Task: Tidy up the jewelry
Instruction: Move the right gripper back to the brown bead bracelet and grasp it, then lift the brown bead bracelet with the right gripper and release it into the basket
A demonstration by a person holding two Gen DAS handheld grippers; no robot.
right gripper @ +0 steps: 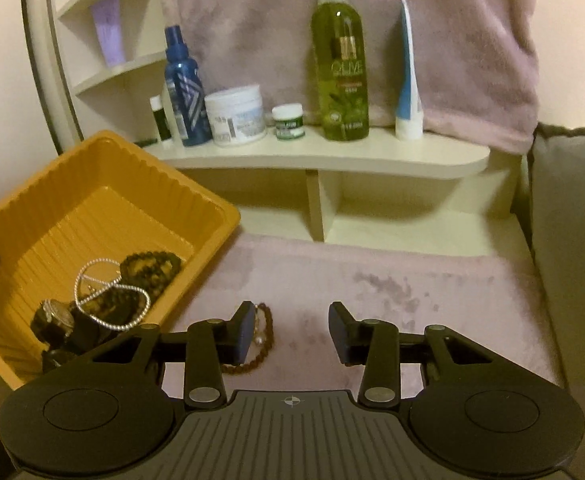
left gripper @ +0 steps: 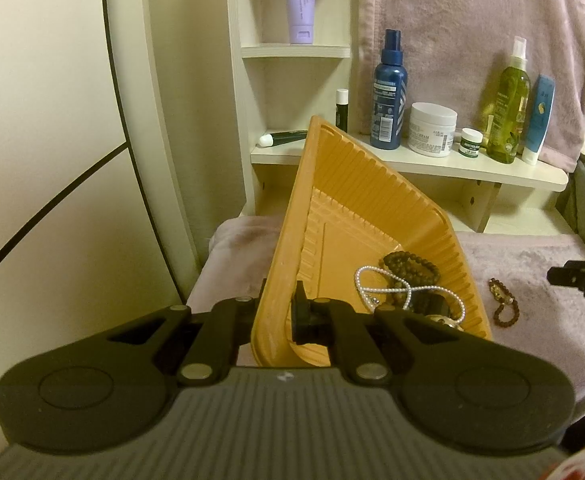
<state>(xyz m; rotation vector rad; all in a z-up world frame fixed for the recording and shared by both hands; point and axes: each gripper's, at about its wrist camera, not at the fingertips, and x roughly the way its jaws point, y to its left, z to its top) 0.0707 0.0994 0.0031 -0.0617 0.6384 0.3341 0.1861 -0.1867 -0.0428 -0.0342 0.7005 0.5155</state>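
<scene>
1. From the left wrist view, your left tongs [left gripper: 278, 312] are closed on the near wall of the orange tray [left gripper: 292, 216], one finger outside and one inside, and they hold the tray tilted up on its far edge.
2. Inside the tray, the jewelry has gathered in the low corner: a white pearl necklace [left gripper: 392, 290], dark bead bracelets [left gripper: 410, 266] and a watch [left gripper: 444, 318], all touching each other.
3. One piece is not yet in the tray: a brown bead bracelet [left gripper: 504, 302] lies on the pink cloth of the counter [left gripper: 540, 256], just beside the tray's right wall. Your right tongs [left gripper: 572, 278] come in at the right edge, near it.
4. From the right wrist view, your right tongs [right gripper: 290, 330] stand partly open with nothing between the pads; only bare cloth shows in the gap.
5. The brown bead bracelet [right gripper: 266, 332] is not in that gap. It lies at the left finger [right gripper: 242, 334], partly hidden behind it, between this finger and the tray [right gripper: 196, 248].
6. Risk, as I judge it: if you close now, the tongs will catch only cloth, or the left finger will push the bracelet toward the tray wall. Move the tongs to the left first.
7. A second risk: the bracelet is thin and flat on soft cloth, so the pads may pinch the cloth together with it.
8. A third risk: the tray is tilted steeply, so a bump from the right tongs could shake the pile or slip the wall out of the left grip.
</scene>
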